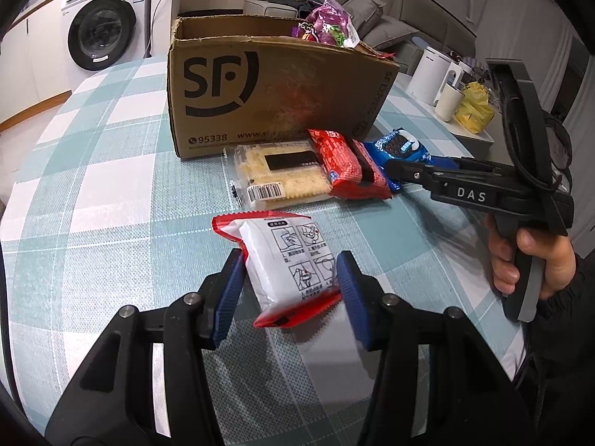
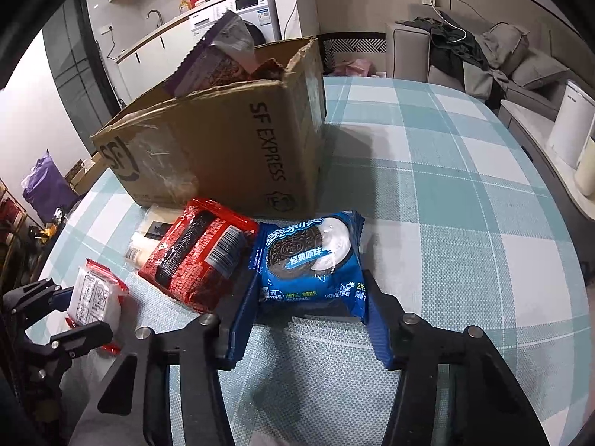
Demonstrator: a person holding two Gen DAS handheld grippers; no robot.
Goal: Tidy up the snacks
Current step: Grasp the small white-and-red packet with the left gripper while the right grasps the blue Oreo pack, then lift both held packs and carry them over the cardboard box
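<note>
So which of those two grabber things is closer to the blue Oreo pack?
The right. The right gripper has its fingers on either side of the blue Oreo pack. The left gripper is off to the side, straddling the white-and-red packet.

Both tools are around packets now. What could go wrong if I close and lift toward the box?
1. The left tool straddles the white packet at its near end, so it may pivot or slip when lifted.
2. The right tool's left finger sits against the red packet, so closing on the Oreo packet could drag or pinch it.
3. The cardboard box already has a purple bag sticking above its rim, which could block drops.
</note>
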